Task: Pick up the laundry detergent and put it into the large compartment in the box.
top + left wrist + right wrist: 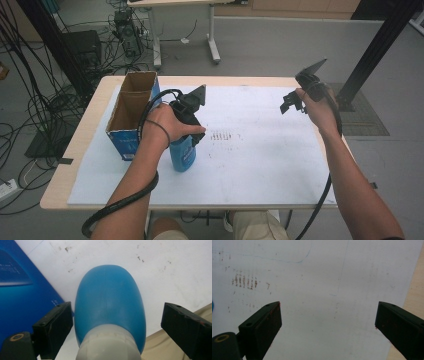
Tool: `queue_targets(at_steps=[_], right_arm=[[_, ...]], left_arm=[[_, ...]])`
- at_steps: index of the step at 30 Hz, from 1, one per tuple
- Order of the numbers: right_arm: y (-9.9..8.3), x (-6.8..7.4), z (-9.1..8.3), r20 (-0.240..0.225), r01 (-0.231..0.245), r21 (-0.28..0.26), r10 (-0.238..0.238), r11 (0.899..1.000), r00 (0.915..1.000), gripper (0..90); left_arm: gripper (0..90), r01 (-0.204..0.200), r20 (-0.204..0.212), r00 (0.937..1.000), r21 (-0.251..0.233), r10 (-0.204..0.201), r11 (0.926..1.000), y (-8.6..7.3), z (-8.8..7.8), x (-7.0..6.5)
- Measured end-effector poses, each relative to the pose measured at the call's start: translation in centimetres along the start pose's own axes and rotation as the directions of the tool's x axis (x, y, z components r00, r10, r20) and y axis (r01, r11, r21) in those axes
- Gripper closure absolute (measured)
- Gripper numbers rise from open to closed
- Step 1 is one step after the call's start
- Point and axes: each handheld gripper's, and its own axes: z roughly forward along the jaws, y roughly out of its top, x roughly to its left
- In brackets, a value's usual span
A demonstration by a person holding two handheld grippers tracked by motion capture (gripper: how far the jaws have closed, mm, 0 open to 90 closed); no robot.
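A blue plastic bottle (182, 156) with a pale grey cap stands upright on the white sheet (260, 150), just right of a blue cardboard box (131, 112). My left gripper (190, 137) points down over the bottle's top. In the left gripper view the bottle (110, 300) sits between the jaws of the left gripper (118, 307). The left jaw is close beside the bottle and a clear gap remains at the right jaw. My right gripper (290, 104) hovers above the sheet at the right. In the right gripper view the right gripper (328, 307) stands open with nothing between its jaws.
The open-topped box (22, 295) stands at the table's left, close to the bottle. Faint brown marks (244, 281) dot the sheet's middle. The wooden table edge (65, 170) frames the sheet. Cables, a black frame post (380, 45) and another table stand beyond.
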Motion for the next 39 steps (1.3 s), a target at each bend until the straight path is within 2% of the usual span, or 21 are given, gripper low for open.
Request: queue_targets(at_steps=[8,14,18,25,31,39], right_arm=[[0.0,0.0,0.1,-0.001,-0.001,0.003,0.001,1.0,1.0,6.9],[0.0,-0.2,0.2,-0.003,-0.005,0.004,0.005,1.0,1.0,6.9],[0.0,-0.3,0.2,-0.005,-0.006,0.004,0.006,1.0,1.0,6.9],[0.0,-0.5,0.1,-0.004,-0.011,0.002,0.011,1.0,0.9999,6.9],[0.0,-0.5,0.1,-0.003,-0.013,0.0,0.013,1.0,0.9999,6.9],[-0.2,-0.4,0.0,0.001,-0.01,-0.006,0.01,1.0,0.9999,6.9]], left_arm=[[17.4,-0.009,0.002,1.0,0.002,0.009,1.0,0.0,0.5,0.2],[26.0,-0.013,-0.012,0.9998,-0.009,0.013,0.9999,-0.3,0.5,0.0],[27.2,-0.026,-0.01,0.9996,-0.004,0.026,0.9996,-0.1,0.5,0.0],[28.5,-0.02,-0.01,0.9997,0.001,0.02,0.9998,0.0,1.0,0.2],[36.2,-0.024,-0.015,0.9996,0.001,0.024,0.9997,0.0,1.2,0.3],[37.0,-0.027,-0.012,0.9996,0.004,0.027,0.9996,0.0,1.1,0.5]])
